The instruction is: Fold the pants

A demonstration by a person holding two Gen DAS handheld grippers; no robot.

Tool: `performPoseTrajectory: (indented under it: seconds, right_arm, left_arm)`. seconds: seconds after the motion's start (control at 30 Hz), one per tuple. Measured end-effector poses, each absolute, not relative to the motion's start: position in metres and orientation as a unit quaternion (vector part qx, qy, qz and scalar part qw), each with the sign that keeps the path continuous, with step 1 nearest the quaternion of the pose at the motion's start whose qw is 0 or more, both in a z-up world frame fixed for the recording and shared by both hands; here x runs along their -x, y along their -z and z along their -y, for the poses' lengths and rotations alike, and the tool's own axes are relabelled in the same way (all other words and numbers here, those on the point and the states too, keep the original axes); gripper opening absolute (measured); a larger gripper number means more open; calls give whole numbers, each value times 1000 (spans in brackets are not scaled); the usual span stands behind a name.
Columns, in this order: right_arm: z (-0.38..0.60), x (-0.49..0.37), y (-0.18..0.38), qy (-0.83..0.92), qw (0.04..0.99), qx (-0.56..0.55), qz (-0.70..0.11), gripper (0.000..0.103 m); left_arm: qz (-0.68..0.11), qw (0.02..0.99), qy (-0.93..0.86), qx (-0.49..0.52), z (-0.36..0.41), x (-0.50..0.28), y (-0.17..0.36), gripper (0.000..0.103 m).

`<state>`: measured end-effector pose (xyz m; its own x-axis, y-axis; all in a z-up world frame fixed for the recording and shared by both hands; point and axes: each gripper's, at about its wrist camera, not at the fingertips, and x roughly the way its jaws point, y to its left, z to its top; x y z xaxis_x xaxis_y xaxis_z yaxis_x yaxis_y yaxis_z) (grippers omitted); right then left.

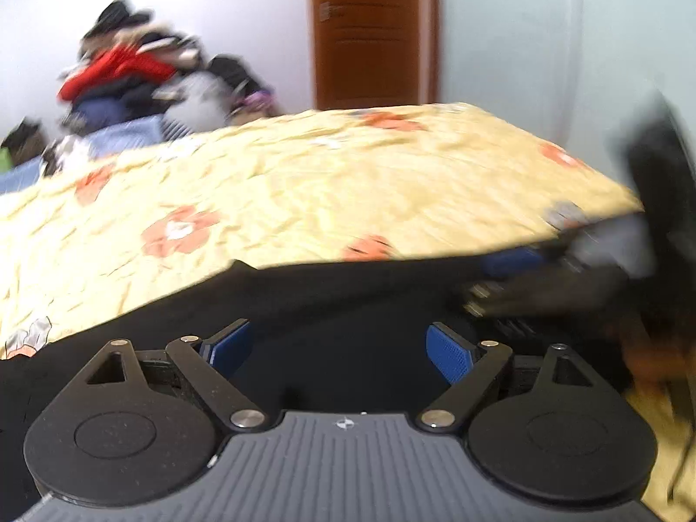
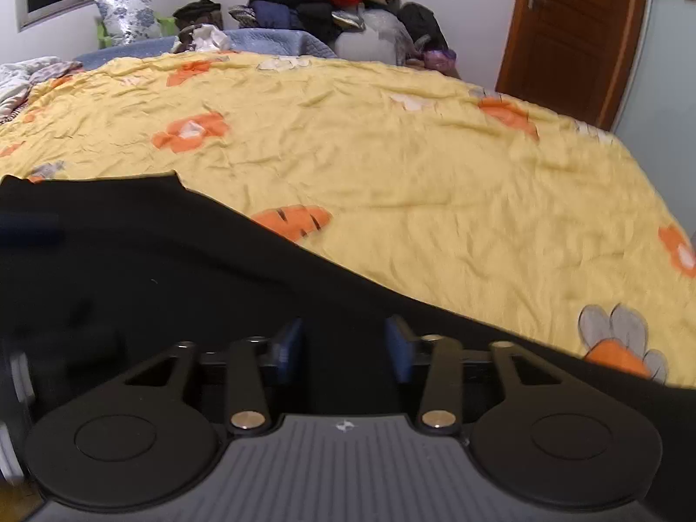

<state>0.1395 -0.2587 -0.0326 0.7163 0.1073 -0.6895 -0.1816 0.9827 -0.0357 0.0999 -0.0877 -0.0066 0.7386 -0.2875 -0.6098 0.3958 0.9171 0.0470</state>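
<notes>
- The black pants [image 2: 182, 261] lie spread flat along the near edge of the bed [image 2: 435, 165].
- Their plain dark cloth is smooth, with a small notch in the far edge.

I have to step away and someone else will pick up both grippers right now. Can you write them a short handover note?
Left hand-held gripper: open wide, holding nothing, over the black pants.
Right hand-held gripper: jaws apart, pads not pressing the cloth below them.
Pants: lying along the near edge of the yellow flowered bedspread.
Done: pants laid on the bed; how many folds are made cannot be told.
Left: regrip the pants and finish folding.
</notes>
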Motion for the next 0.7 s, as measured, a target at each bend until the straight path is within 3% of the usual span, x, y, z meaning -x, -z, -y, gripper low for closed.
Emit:
performPoseTrajectory:
  seconds: [0.3,0.43,0.7]
  right_arm:
    - [253,-112,23,-74,928,67,-358,53]
    - [255,-86,34,-64,925,105,-360,77]
    - [267,-62,33,-62,925,67,-370,77]
  left_arm:
    - [-375,919,99,-72,76,-172,19,85]
    - [-367,922,102,-67,71,-150,18,87]
    - [-370,918,109,-88,86,-120,24,89]
